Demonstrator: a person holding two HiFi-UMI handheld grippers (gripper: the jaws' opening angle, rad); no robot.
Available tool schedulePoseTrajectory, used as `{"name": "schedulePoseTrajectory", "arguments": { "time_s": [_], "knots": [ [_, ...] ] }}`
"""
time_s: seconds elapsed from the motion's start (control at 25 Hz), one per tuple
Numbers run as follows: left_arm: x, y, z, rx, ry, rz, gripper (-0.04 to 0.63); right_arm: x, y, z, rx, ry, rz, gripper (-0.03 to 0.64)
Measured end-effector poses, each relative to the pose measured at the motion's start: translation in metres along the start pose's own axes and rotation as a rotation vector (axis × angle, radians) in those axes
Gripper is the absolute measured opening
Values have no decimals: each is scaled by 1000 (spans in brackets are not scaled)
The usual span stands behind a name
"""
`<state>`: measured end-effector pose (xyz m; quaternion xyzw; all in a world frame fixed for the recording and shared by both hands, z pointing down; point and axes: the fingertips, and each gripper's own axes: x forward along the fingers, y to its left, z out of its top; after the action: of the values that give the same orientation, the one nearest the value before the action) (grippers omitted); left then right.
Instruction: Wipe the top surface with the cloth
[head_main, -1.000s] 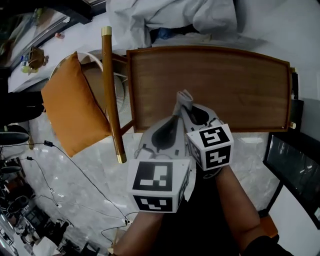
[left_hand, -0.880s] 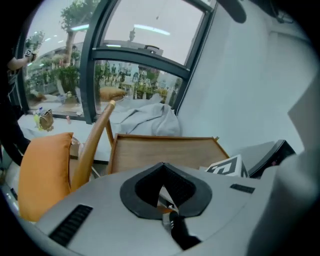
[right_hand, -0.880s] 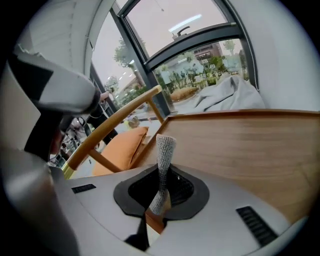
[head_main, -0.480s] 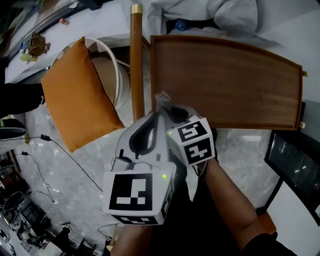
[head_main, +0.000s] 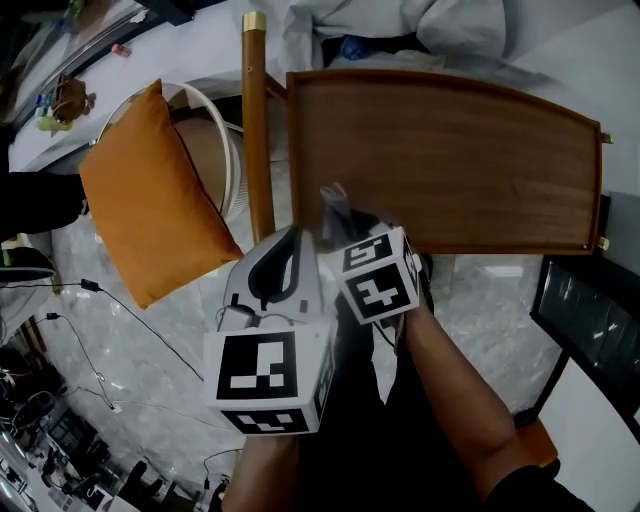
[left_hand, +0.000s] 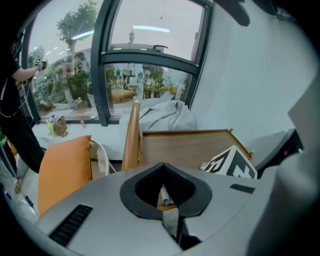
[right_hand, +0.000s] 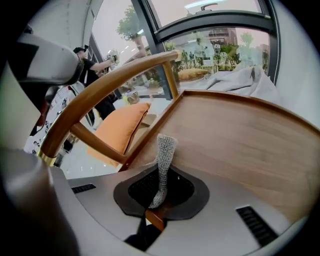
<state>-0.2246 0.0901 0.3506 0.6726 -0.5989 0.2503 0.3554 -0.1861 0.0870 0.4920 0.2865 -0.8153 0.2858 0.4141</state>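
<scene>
My right gripper (right_hand: 161, 172) has its jaws clamped on the cloth (right_hand: 165, 150), a narrow grey knitted strip that stands up out of the opening and leans a little to the right at its tip. Just ahead of these jaws, and spreading off to their right, lies the wooden top surface (right_hand: 240, 135); the cloth's free end hangs above its near edge, and I cannot tell whether it touches the wood. To the left of the jaws a curved wooden chair rail (right_hand: 100, 85) arcs overhead, with an orange cushion (right_hand: 122, 127) beyond and below it.

My left gripper (left_hand: 163, 172) sits just beside the right one, jaws drawn together. (A pale sliver shows through their opening, but I cannot tell whether they pinch it or it simply lies beyond.) The rail rises straight ahead of these jaws, a touch to the left, and the wooden top stretches ahead and to the right. The right gripper's marker cube is close on the right. Beyond the far edge of the top lies a heap of grey fabric (left_hand: 165, 112).
</scene>
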Motion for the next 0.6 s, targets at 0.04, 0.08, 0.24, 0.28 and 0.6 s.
{"name": "schedulePoseTrajectory", "arguments": {
  "time_s": [0.04, 0.08, 0.24, 0.28, 0.6],
  "knots": [
    [2, -3, 0, 5, 2, 0, 11, -4, -6, -4, 12, 5, -6, 37],
    [5, -6, 0, 9, 3, 0, 11, -8, -13, -8, 23, 9, -14, 37],
    [23, -33, -4, 22, 19, -21, 11, -28, -45, -26, 74, 22, -44, 37],
    [28, -43, -8, 27, 30, -31, 11, -33, -53, -31, 84, 23, -52, 37],
    [76, -102, -35, 44, 109, -81, 11, -74, -124, -58, 132, 14, -133, 37]
  ]
}}
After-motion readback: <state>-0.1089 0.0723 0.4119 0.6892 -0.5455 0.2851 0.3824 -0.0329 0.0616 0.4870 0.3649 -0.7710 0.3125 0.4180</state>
